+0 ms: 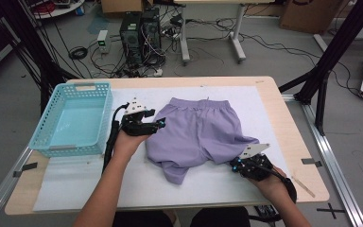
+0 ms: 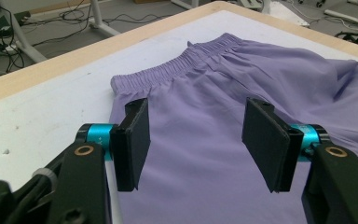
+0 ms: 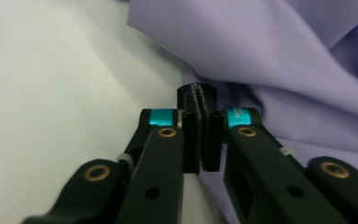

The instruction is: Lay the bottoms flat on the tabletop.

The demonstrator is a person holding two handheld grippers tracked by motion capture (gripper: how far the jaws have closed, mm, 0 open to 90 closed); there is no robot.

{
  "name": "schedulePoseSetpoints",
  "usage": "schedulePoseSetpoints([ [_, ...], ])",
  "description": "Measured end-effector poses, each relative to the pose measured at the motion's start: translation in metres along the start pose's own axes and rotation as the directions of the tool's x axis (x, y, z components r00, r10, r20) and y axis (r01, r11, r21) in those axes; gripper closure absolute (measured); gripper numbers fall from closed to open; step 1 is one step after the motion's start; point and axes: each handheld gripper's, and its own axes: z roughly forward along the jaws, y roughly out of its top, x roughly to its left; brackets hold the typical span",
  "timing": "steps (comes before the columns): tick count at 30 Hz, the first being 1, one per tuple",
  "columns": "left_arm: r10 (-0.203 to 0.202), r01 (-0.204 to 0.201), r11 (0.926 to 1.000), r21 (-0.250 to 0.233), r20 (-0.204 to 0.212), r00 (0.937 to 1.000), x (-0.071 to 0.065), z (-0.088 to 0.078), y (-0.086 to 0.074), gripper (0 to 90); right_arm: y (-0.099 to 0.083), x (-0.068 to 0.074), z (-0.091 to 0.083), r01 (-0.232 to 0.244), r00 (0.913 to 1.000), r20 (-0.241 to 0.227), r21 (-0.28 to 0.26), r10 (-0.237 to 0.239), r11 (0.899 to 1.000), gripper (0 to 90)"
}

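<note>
Left tool (image 2: 196, 140) wide open, hovering over purple shorts (image 1: 198, 132) near the waistband, gripping nothing. Right tool (image 3: 200, 100) fully closed at the leg's edge; can't tell if fabric's pinched

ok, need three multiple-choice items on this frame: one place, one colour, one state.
1. Where is the basket?
A. left of the shorts
B. right of the shorts
C. on the shorts

2. What colour are the shorts?
A. green
B. purple
C. red

3. How do the left gripper's jaws stand?
A. pressed together
B. clamped on the basket
C. apart over the fabric

Key: 1 A, it sits at the table's left end. 2 B, purple in every view. 3 C, a wide gap shows purple cloth between the pads.
</note>
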Motion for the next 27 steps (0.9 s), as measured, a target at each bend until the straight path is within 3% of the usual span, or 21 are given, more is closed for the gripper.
schedulePoseSetpoints([
  [6,-0.008,0.008,0.9999,-0.009,-0.01,0.9999,0.002,-0.001,0.0,41.6,0.016,0.011,-0.04,0.031,0.9994,-0.013,-0.114,-0.033,0.993,90.0],
  [10,-0.006,0.006,0.9999,-0.014,-0.013,0.9999,0.003,-0.003,0.001,41.6,0.027,0.02,-0.083,0.066,0.9978,0.008,-0.22,-0.066,0.973,90.0],
  [13,-0.006,0.006,0.9999,-0.015,-0.016,0.9998,0.003,-0.003,0.001,41.6,0.028,0.022,-0.108,0.08,0.9968,0.029,-0.268,-0.075,0.96,89.9],
  [15,-0.007,0.006,0.9999,-0.011,-0.017,0.9998,0.003,-0.003,0.001,41.6,0.028,0.021,-0.116,0.084,0.9964,0.036,-0.289,-0.077,0.954,78.9],
  [17,-0.007,0.007,1.0,-0.006,-0.017,0.9998,0.003,-0.001,0.001,41.6,0.029,0.019,-0.119,0.081,0.9966,0.037,-0.292,-0.073,0.953,70.6],
  [22,-0.003,0.003,1.0,0.001,-0.008,1.0,0.001,0.003,0.0,41.6,0.024,0.008,-0.108,0.061,0.9965,0.072,-0.261,-0.043,0.963,70.6],
  [25,-0.004,0.004,1.0,-0.001,-0.007,1.0,0.002,0.002,0.0,41.6,0.01,-0.007,-0.089,-0.016,0.9955,0.088,-0.205,0.034,0.979,70.0],
  [27,-0.003,0.003,1.0,-0.003,-0.009,1.0,0.003,0.001,0.0,41.6,-0.004,-0.02,-0.077,-0.068,0.9901,0.11,-0.164,0.087,0.984,69.7],
])
